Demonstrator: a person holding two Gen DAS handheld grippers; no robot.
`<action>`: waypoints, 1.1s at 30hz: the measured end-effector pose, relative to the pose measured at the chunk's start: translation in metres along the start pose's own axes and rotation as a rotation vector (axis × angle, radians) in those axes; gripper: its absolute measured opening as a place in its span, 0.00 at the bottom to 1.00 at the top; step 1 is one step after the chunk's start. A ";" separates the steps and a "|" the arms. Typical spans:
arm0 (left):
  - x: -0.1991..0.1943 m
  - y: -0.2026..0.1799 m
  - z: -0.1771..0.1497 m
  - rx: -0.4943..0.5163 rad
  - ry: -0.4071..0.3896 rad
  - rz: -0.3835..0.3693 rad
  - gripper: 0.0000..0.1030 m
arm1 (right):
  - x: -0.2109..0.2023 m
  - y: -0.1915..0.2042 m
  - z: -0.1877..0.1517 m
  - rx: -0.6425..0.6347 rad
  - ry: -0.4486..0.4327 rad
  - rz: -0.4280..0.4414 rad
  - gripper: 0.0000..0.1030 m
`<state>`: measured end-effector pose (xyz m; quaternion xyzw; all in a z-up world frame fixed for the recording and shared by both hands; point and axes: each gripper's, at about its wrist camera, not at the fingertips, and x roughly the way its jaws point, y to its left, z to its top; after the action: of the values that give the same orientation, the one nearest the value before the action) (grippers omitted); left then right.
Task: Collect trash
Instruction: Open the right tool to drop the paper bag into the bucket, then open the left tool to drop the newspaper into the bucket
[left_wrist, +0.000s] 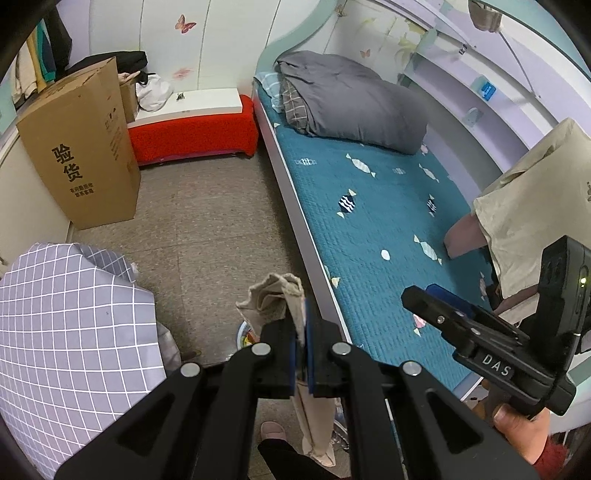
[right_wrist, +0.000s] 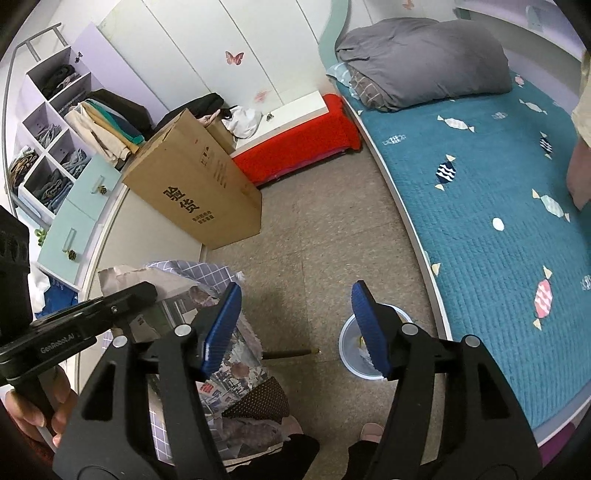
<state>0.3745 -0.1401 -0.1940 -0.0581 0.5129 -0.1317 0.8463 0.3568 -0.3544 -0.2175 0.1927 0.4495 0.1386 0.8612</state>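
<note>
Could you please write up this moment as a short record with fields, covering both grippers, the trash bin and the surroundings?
left gripper: shut on a beige crumpled paper, which hangs down below the pads
right gripper: open, nothing between the blue pads
trash bin: small, round, blue-rimmed, on the floor beside the bed, some scraps inside
bed: teal candy-print cover, grey folded quilt at the far end
cardboard box: upright on the floor by the wardrobe
task status: paper not yet in the bin

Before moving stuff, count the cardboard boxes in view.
2. A tall cardboard box stands on the floor by the drawers; a smaller box sits behind it on the white bench. Others may be hidden.
</note>
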 end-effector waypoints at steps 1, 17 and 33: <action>0.000 -0.001 0.000 0.002 0.000 0.000 0.04 | -0.001 0.000 0.000 0.002 -0.001 0.000 0.60; 0.012 -0.020 0.000 0.032 0.017 -0.014 0.04 | -0.017 -0.011 -0.002 0.014 -0.021 -0.011 0.62; 0.030 -0.033 0.007 0.053 0.042 -0.024 0.04 | -0.020 -0.026 0.002 0.048 -0.031 -0.026 0.63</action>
<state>0.3885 -0.1807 -0.2083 -0.0390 0.5260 -0.1567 0.8350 0.3491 -0.3859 -0.2136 0.2098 0.4419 0.1137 0.8647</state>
